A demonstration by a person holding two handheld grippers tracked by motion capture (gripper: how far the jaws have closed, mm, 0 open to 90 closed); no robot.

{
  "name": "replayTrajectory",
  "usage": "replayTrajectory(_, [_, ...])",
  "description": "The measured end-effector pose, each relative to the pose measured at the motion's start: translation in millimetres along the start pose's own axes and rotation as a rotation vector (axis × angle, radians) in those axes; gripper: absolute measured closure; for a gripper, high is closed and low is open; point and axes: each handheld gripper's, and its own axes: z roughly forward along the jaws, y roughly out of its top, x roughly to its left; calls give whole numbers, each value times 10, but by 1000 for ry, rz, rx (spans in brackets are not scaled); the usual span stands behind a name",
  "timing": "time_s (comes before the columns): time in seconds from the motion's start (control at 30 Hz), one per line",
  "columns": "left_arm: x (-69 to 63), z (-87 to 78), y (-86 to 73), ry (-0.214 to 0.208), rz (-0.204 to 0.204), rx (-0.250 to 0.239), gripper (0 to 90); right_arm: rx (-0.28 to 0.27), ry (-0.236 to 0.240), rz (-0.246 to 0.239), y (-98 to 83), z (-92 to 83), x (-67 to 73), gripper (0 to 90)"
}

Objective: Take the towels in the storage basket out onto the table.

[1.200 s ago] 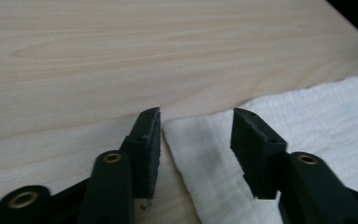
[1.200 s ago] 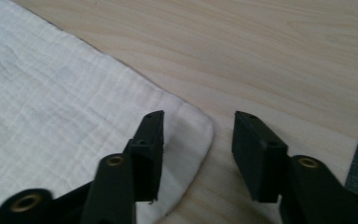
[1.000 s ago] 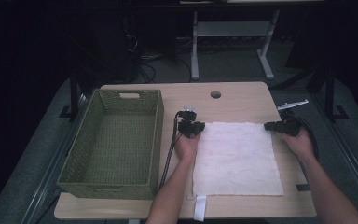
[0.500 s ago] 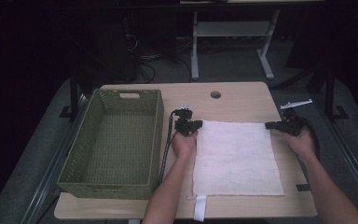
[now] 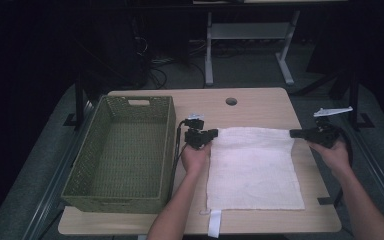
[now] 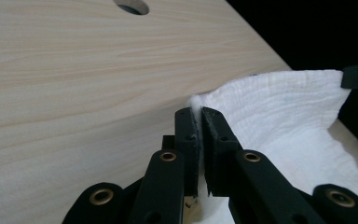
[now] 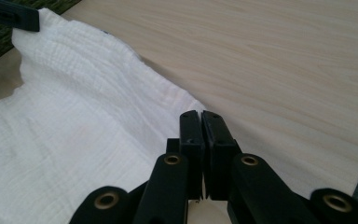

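Now the left gripper (image 5: 211, 134) and right gripper (image 5: 294, 133) each pinch a far corner of the flat white cloth towel (image 5: 254, 170); it stretches between them.

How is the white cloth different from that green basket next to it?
The white cloth is thin, soft and mostly flat, while the green basket is a stiff woven box with tall walls. The cloth is pinched at its two far corners by the left tool and the right tool; the basket stands untouched and holds nothing. Both rest on the wooden table, side by side.
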Motion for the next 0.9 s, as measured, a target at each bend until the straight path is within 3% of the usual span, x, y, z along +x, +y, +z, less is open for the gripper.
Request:
replayTrajectory(0.27, [-172, -170, -97, -35, 21, -9, 852, -37, 27, -73, -59, -253, 205, 873])
replayTrajectory(0.4, [-256, -267, -152, -27, 38, -20, 851, -48, 42, -113, -117, -359, 321, 872])
replayTrajectory(0.47, [-274, -322, -183, -36, 19, -38, 851, -53, 51, -129, -157, -406, 376, 871])
replayTrajectory(0.63, [-335, -436, -299, -51, 39, -38, 839, -57, 78, -137, -307, -477, 466, 870])
replayTrajectory(0.73, [-371, -510, -368, -46, 36, -56, 840, -63, 84, -149, -391, -512, 512, 870])
replayTrajectory(0.9, [-466, -598, -499, -35, 68, -52, 841, -56, 98, -160, -549, -545, 601, 870])
